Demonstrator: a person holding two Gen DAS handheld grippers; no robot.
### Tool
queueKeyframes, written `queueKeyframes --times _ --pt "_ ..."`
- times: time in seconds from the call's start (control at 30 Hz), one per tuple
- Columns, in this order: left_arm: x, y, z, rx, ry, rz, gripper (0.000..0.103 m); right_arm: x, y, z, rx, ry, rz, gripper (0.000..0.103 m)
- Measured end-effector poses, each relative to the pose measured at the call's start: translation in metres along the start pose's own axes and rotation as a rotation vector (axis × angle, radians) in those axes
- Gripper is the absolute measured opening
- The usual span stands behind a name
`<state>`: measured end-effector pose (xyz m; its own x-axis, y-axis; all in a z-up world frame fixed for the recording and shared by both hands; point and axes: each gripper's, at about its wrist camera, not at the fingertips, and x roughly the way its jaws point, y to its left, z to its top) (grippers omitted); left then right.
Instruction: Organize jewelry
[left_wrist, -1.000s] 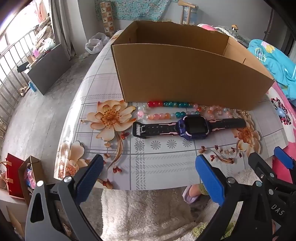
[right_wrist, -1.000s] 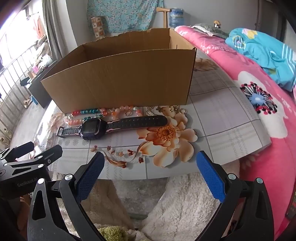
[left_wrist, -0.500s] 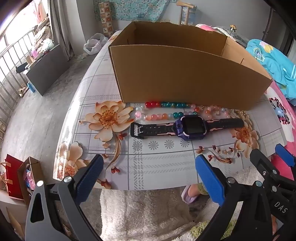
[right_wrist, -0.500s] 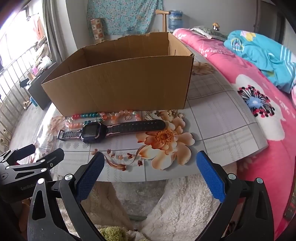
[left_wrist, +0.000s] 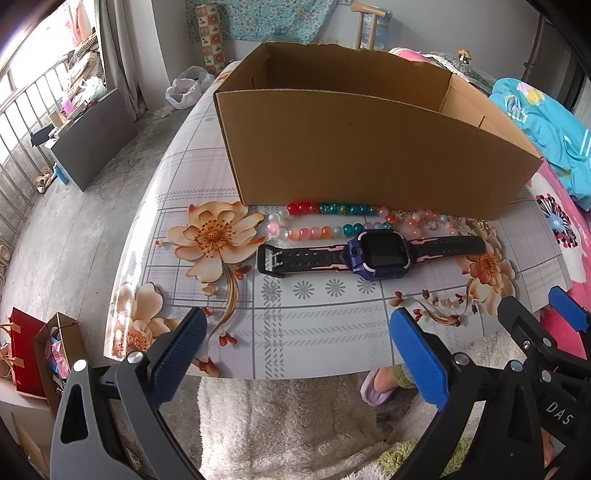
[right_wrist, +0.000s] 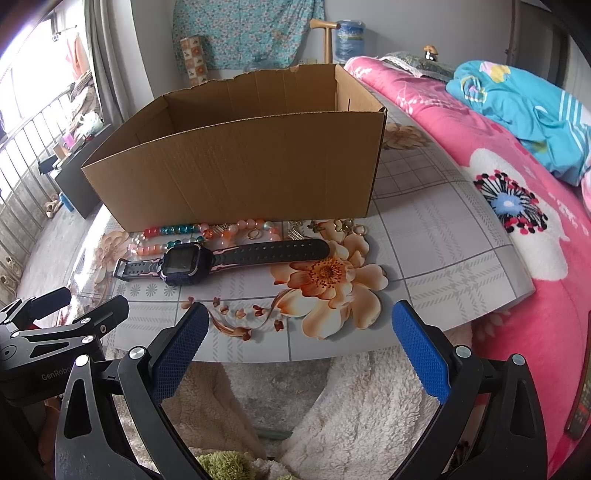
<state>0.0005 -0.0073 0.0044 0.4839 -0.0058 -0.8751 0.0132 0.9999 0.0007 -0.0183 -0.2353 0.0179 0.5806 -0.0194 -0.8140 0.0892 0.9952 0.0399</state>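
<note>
Slowly I keep easing both tools back, left tool (left_wrist: 291, 354) and right tool (right_wrist: 299, 341) released; the purple-faced black-strapped watch (left_wrist: 373, 253) lies before the open brown cardboard box (left_wrist: 369, 162), ungrasped.

One cardboard box (left_wrist: 369, 158), one watch (left_wrist: 373, 253), one bead string (left_wrist: 332, 221), two grippers (left_wrist: 295, 354)

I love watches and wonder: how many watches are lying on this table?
1. The purple watch lies flat on the table, in front of the cardboard box, beside the bead strands. The box's floor is hidden.
</note>
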Motion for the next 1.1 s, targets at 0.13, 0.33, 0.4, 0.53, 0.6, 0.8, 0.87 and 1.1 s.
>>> queueKeyframes --times 0.13,0.33,0.4,0.53,0.6,0.8,0.87,1.1 --pt "-0.0002 -0.0003 -0.0004 0.000 -0.001 0.000 0.097 -0.0001 0.0000 0.0001 0.000 -0.001 0.000 0.095" --pt "-0.0004 -0.0004 -0.0002 -0.001 0.000 -0.001 0.097 -0.0003 -0.0004 0.0011 -0.001 0.000 -0.001 0.095" --pt "0.0000 0.0003 -0.0006 0.000 -0.001 -0.001 0.097 -0.0004 -0.0007 0.0011 0.000 0.000 0.001 0.095" --pt "-0.0002 0.0000 -0.0004 0.000 0.000 -0.002 0.097 0.0000 -0.0001 0.0009 0.000 0.000 0.000 0.095" --pt "0.0001 0.0008 -0.0007 0.000 -0.001 -0.002 0.097 0.0000 -0.0002 0.0012 0.001 0.000 -0.001 0.095" --pt "-0.0001 0.0005 -0.0006 0.001 -0.001 -0.003 0.097 -0.0004 -0.0003 0.0014 0.000 -0.002 -0.002 0.095" --pt "0.0002 0.0011 -0.0008 0.001 -0.001 -0.003 0.097 -0.0010 -0.0008 0.0016 0.000 -0.002 -0.002 0.095" --pt "0.0035 0.0001 -0.0014 0.002 0.000 -0.004 0.097 -0.0010 -0.0009 0.0017 0.000 -0.003 -0.003 0.095"
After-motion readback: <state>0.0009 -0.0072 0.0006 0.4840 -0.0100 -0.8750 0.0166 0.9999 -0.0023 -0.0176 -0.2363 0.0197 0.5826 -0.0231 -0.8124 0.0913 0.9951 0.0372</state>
